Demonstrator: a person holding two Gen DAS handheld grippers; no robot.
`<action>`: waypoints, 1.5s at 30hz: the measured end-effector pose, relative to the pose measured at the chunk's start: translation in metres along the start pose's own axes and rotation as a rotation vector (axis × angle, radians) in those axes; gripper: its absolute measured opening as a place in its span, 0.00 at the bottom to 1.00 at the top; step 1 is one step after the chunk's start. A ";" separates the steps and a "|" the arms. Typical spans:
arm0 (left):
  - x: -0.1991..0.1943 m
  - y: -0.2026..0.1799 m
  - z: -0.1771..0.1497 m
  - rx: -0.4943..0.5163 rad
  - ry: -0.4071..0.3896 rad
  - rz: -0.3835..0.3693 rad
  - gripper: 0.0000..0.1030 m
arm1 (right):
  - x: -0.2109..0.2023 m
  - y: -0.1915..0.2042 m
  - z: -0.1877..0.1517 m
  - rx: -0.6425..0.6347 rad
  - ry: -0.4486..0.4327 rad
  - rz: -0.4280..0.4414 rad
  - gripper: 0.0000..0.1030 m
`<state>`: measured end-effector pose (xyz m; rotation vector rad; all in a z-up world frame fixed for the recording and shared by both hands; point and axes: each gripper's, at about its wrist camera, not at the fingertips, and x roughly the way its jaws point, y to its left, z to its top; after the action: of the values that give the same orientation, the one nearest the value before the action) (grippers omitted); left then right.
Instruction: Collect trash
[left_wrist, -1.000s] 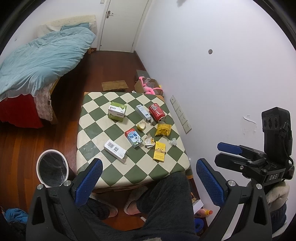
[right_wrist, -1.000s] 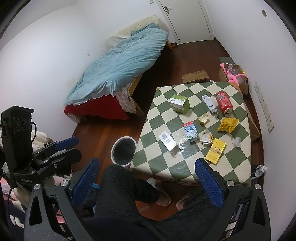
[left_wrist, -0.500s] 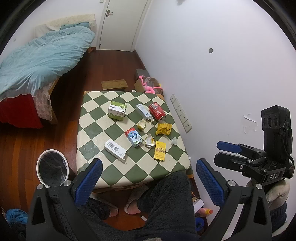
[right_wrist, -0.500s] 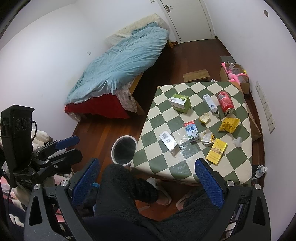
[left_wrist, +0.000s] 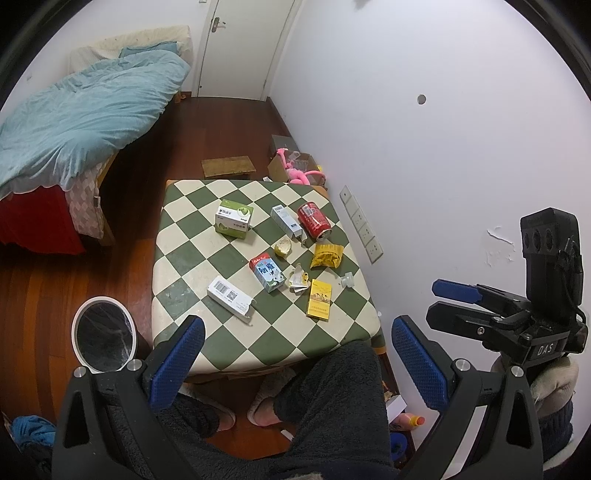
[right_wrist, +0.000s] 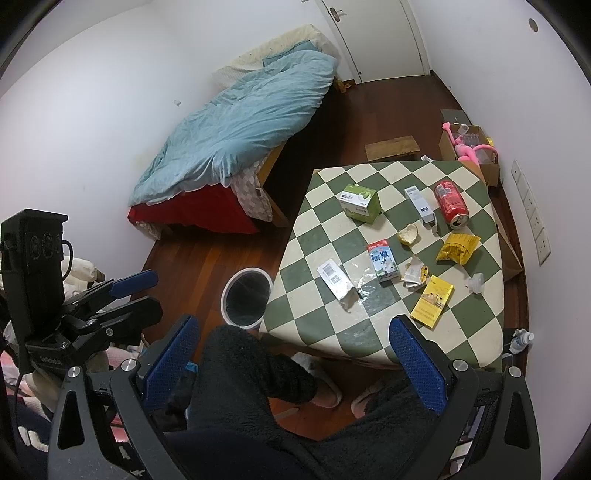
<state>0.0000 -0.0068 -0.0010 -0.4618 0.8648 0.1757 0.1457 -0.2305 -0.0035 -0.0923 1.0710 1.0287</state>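
Note:
Trash lies on a green-and-white checked table (left_wrist: 192, 266) (right_wrist: 476, 332): a green box (left_wrist: 233, 218) (right_wrist: 360, 203), a red can (left_wrist: 314, 220) (right_wrist: 450, 203), a milk carton (left_wrist: 267, 271) (right_wrist: 383, 260), a white barcode box (left_wrist: 229, 294) (right_wrist: 335, 278), a yellow packet (left_wrist: 319, 298) (right_wrist: 432, 301), a yellow snack bag (left_wrist: 326, 254) (right_wrist: 458, 249). A white bin (left_wrist: 103, 334) (right_wrist: 246, 297) stands on the floor left of the table. My left gripper (left_wrist: 295, 354) and right gripper (right_wrist: 295, 354) are both open and empty, held high above my knees, well back from the table.
A bed with a blue duvet (left_wrist: 81, 110) (right_wrist: 243, 114) is at the left. A cardboard box with a pink toy (left_wrist: 299, 170) (right_wrist: 472, 147) sits past the table by the wall. My legs in dark trousers (left_wrist: 332, 406) are in front of the table.
Both views have shifted only slightly; the table sits a touch farther off. Nothing was taken hold of or moved.

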 end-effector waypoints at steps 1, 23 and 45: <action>0.000 0.000 0.000 0.000 -0.001 -0.001 1.00 | -0.001 -0.001 0.002 0.000 0.000 0.000 1.00; 0.005 -0.001 -0.002 0.002 0.003 -0.002 1.00 | 0.000 -0.001 0.004 0.003 0.004 0.002 1.00; 0.206 0.094 -0.004 -0.182 0.244 0.403 1.00 | 0.094 -0.120 0.001 0.328 -0.003 -0.293 1.00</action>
<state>0.0977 0.0677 -0.1912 -0.4808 1.1829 0.5812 0.2417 -0.2356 -0.1218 0.0186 1.1713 0.5822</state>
